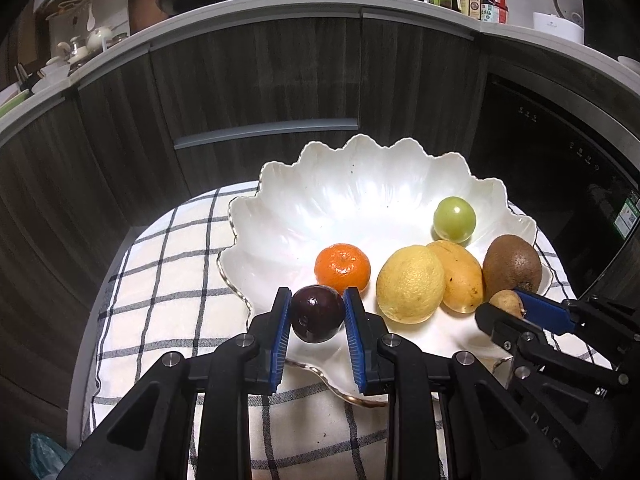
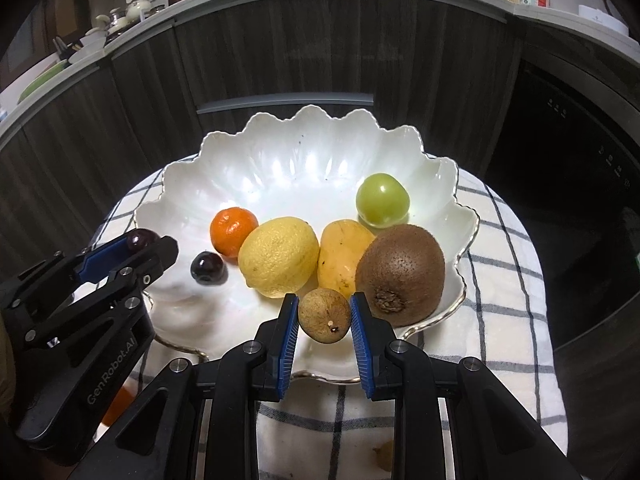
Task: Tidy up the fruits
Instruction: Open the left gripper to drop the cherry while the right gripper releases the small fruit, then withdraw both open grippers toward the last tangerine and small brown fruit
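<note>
Over the near rim of the white scalloped bowl (image 1: 320, 184), in my left wrist view, my left gripper (image 1: 316, 314) pinches a dark purple plum (image 1: 317, 314) between its blue pads. Inside the bowl lie a tangerine (image 1: 343, 267), a lemon (image 1: 410, 284) touching a yellow mango (image 1: 460, 276), a kiwi (image 1: 512, 263) just beside the mango, and a green round fruit (image 1: 455, 219) farther back. At the right edge my right gripper (image 1: 510, 306) holds a small tan fruit (image 1: 506, 303). The bowl sits on a checked cloth (image 1: 168, 280).

From my right wrist, my right gripper (image 2: 325, 314) is closed on the small tan fruit (image 2: 325, 315) above the bowl (image 2: 280, 152) rim, just beside the kiwi (image 2: 400, 272). The lemon (image 2: 279, 258), mango (image 2: 344, 256), tangerine (image 2: 233, 232) and green fruit (image 2: 383, 199) rest in the bowl, and a second dark plum (image 2: 207, 267) lies beside the lemon. At left, my left gripper (image 2: 140, 246) grips its plum (image 2: 140, 239) over the bowl's edge.
</note>
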The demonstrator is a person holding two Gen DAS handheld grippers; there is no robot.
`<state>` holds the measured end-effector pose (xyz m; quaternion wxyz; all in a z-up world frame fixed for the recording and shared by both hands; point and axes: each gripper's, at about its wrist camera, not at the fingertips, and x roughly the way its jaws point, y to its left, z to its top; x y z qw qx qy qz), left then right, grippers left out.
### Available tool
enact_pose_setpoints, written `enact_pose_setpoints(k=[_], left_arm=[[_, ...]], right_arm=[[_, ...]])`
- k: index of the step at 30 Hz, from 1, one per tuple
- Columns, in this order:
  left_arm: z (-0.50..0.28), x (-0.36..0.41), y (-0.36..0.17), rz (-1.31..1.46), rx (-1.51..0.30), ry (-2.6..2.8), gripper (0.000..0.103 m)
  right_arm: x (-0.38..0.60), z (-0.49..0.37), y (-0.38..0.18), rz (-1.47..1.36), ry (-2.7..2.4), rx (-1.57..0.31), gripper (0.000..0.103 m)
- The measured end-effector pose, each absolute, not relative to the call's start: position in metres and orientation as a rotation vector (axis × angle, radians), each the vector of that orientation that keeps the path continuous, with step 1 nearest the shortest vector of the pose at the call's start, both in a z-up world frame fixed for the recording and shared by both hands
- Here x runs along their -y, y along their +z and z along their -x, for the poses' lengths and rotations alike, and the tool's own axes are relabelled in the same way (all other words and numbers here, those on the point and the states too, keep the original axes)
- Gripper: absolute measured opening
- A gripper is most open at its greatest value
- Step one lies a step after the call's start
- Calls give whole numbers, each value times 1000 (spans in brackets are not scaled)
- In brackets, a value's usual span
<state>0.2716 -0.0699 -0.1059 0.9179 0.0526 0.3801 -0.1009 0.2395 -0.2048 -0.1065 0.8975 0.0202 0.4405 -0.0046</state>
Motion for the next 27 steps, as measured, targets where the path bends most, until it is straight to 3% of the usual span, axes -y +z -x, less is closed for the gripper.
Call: enact_pose_setpoints(k=[3,4,5,8,12,14,20,27], left_arm=[[-271,69,-106,-104,-785,-200,40],[-271,69,-106,-105,-785,-193,55],[-270,68,-105,-106,-782,-181,61],[-270,65,-104,-107,-779,-165,62],[-266,59,-102,-111,-773,-136,67],[-262,57,-99,-111,-763,-125,78],[-244,57,-94,-131,-738,-73,94],[-218,51,-90,-109,-726,-18,97]], right_arm=[[205,-240,-105,-37,-15,-909,39],[205,-239,-104,-44,-7,-908,41],[204,-240,-104,-45,-5,-908,44],[204,-238,-102,-42,-24,-902,52],[207,-231,-96,-32,-97,-878,77],[208,-226,-93,-32,-112,-874,79],[213,-210,-91,-43,-152,-880,80],[219,-187,-90,-73,-177,-892,80]])
